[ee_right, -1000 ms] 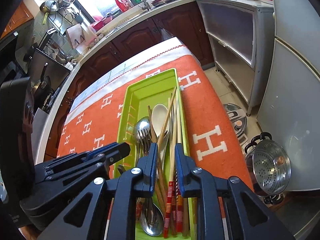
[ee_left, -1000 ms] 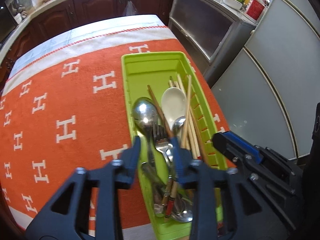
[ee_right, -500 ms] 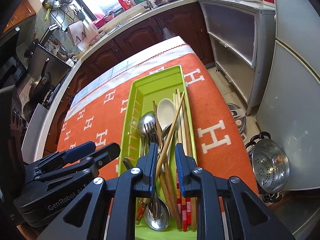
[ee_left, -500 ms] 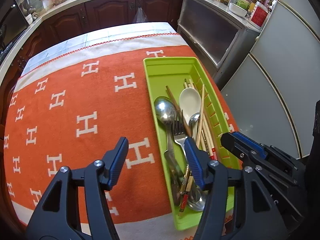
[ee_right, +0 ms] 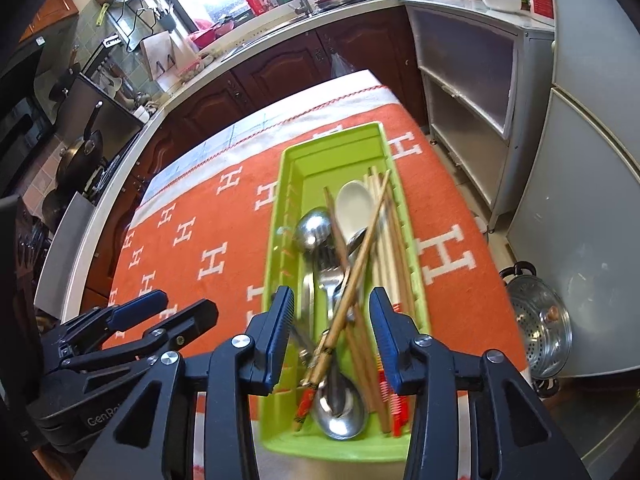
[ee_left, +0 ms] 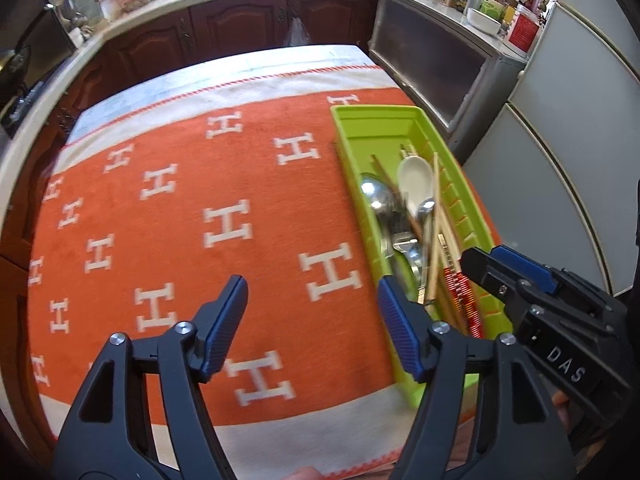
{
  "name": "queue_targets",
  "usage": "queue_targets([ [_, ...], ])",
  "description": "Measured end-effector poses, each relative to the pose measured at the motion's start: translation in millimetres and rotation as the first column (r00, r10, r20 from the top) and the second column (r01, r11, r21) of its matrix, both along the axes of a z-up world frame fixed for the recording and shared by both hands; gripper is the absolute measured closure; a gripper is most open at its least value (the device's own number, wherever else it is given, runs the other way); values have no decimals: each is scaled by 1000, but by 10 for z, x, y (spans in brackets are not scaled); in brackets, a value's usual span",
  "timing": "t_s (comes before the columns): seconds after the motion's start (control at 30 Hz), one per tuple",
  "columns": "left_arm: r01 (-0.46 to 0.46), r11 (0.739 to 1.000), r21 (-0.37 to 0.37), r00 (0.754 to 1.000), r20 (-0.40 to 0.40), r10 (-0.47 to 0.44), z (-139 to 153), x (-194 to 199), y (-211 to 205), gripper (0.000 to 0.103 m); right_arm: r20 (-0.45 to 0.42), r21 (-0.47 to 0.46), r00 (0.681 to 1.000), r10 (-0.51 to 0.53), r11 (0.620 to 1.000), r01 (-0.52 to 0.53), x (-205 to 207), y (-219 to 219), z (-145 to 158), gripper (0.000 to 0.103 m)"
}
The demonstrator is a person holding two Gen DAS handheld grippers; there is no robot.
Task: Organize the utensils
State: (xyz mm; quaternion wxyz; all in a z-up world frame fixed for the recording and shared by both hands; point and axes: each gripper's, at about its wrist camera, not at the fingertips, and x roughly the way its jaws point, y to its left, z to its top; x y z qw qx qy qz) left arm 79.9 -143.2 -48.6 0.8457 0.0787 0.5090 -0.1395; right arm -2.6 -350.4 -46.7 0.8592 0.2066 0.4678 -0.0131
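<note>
- The utensils [ee_right: 344, 280] are piled in the green tray [ee_right: 332, 140] at the right edge of the orange cloth [ee_left: 180, 220].
- The right gripper [ee_right: 331, 338], its jaws just opened, is held apart above the tray's near end, nothing pinched.
- The left gripper [ee_left: 312, 328], jaws likewise just spread wide, is held empty over the cloth left of the tray.

Tray [ee_right: 294, 160] on the cloth [ee_left: 248, 184] near its right edge, spoons [ee_right: 352, 204], fork [ee_right: 330, 276], chopsticks [ee_right: 362, 248] inside

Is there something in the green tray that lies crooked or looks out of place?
Yes. In the green tray, one chopstick lies diagonally across the forks and spoons, while the other chopsticks lie lengthwise along the right side. The white spoon and metal spoon look orderly.
</note>
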Motion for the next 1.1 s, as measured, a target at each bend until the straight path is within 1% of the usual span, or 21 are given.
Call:
queue_targets([
  [0.03, -9, 1000, 15, 1000, 18, 8, 32, -30, 69, 34, 4, -3, 1000, 11, 1000, -11, -7, 63, 30, 63],
  [0.1, -29, 999, 21, 998, 48, 28, 103, -78, 214, 33, 19, -13, 999, 33, 999, -33, -15, 170, 102, 63],
  [0.2, -87, 996, 32, 991, 101, 83, 233, -157, 459, 28, 44, -18, 997, 71, 997, -70, -10, 343, 244, 63],
  [0.23, -113, 993, 37, 987, 121, 107, 283, -185, 540, 26, 57, -21, 995, 83, 996, -81, -6, 421, 313, 61],
  [0.27, -145, 988, 48, 981, 140, 137, 336, -220, 630, 25, 70, -24, 993, 93, 996, -91, -6, 487, 372, 60],
  [0.33, -190, 980, 60, 969, 170, 177, 430, -280, 785, 24, 100, -36, 988, 120, 992, -117, -9, 656, 523, 53],
  [0.5, -289, 957, 40, 933, 237, 272, 634, -480, 1174, 22, 164, -32, 969, 185, 983, -183, -51, 1040, 841, 47],
  [0.57, -327, 944, 39, 915, 261, 306, 685, -561, 1303, 21, 180, -50, 963, 200, 980, -194, -74, 1186, 932, 45],
  [0.63, -348, 937, 28, 906, 268, 328, 723, -622, 1403, 21, 193, -69, 957, 216, 976, -206, -111, 1303, 999, 41],
  [0.8, -382, 924, 6, 892, 265, 367, 752, -679, 1561, 21, 208, -102, 945, 252, 967, -235, -181, 1538, 1088, 40],
  [0.93, -389, 921, -8, 891, 253, 378, 730, -671, 1601, 21, 209, -119, 943, 260, 964, -240, -222, 1602, 1099, 40],
  [1.1, -385, 923, -7, 894, 244, 375, 691, -658, 1573, 21, 205, -121, 944, 260, 963, -239, -249, 1639, 1109, 40],
])
